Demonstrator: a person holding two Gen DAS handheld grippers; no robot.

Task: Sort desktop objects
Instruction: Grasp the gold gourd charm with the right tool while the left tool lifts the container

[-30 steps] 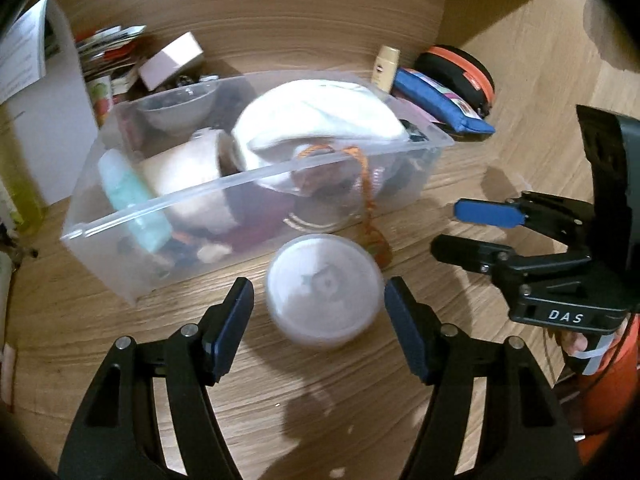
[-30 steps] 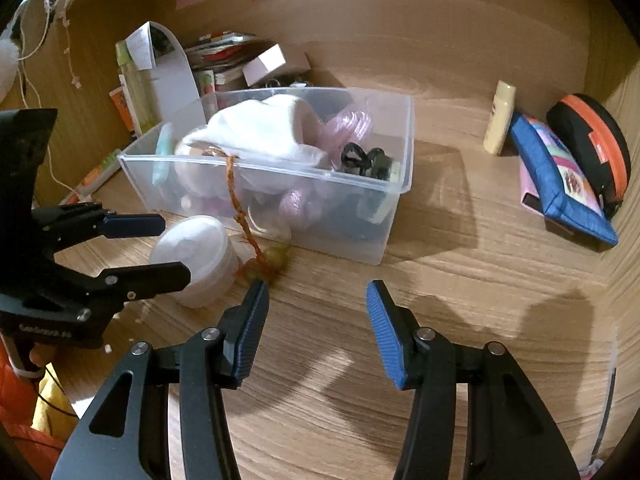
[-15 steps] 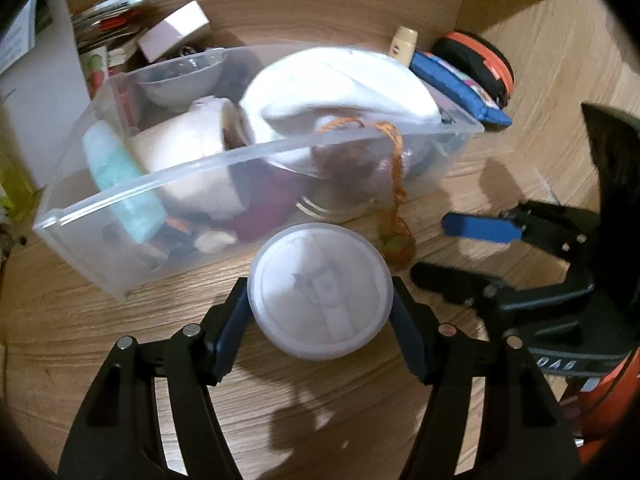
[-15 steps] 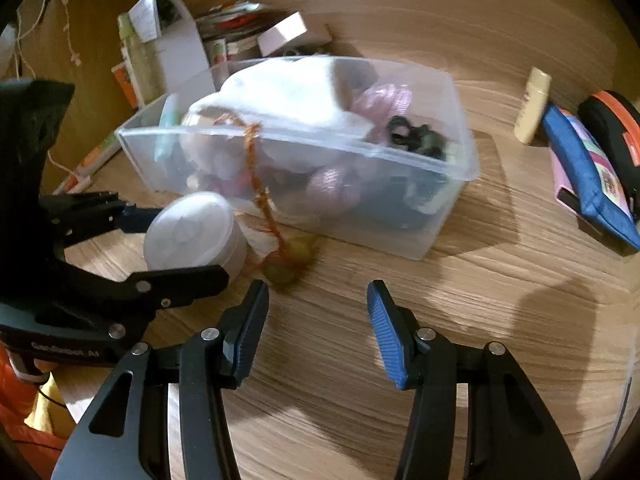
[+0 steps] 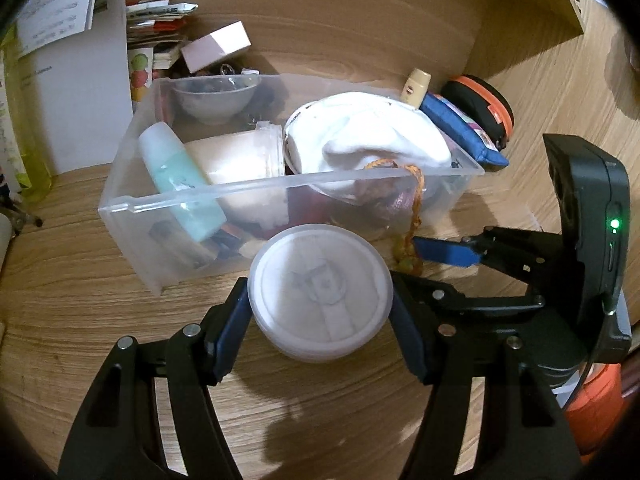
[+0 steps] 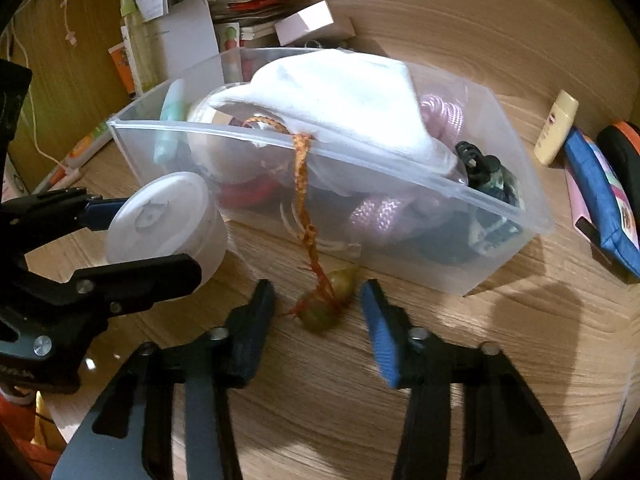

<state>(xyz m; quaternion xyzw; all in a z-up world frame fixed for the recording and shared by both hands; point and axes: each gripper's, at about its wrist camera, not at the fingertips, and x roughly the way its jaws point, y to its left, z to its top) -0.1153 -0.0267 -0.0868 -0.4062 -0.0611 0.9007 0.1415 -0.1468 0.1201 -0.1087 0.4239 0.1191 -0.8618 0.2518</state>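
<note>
My left gripper (image 5: 318, 300) is shut on a round white lidded jar (image 5: 320, 290) and holds it off the wood just in front of a clear plastic bin (image 5: 248, 190). The jar also shows in the right wrist view (image 6: 168, 220), between the left gripper's fingers. The bin holds a white cloth (image 6: 344, 92), a teal tube (image 5: 180, 180), a cup and other small items. An orange cord (image 6: 306, 208) hangs over the bin's front wall and ends in a green bead charm (image 6: 328, 300) on the desk. My right gripper (image 6: 318, 312) is open, its fingers either side of the charm.
A cream bottle (image 6: 556, 126), a blue pouch (image 6: 604, 200) and an orange-rimmed black case (image 5: 480, 108) lie right of the bin. Behind it are a pink box (image 5: 216, 44), papers and a white file holder (image 5: 68, 92). Wooden walls close in behind and at the right.
My left gripper closed on the jar and lifted it toward the bin. My right gripper moved forward and left until its fingers straddle the charm.
</note>
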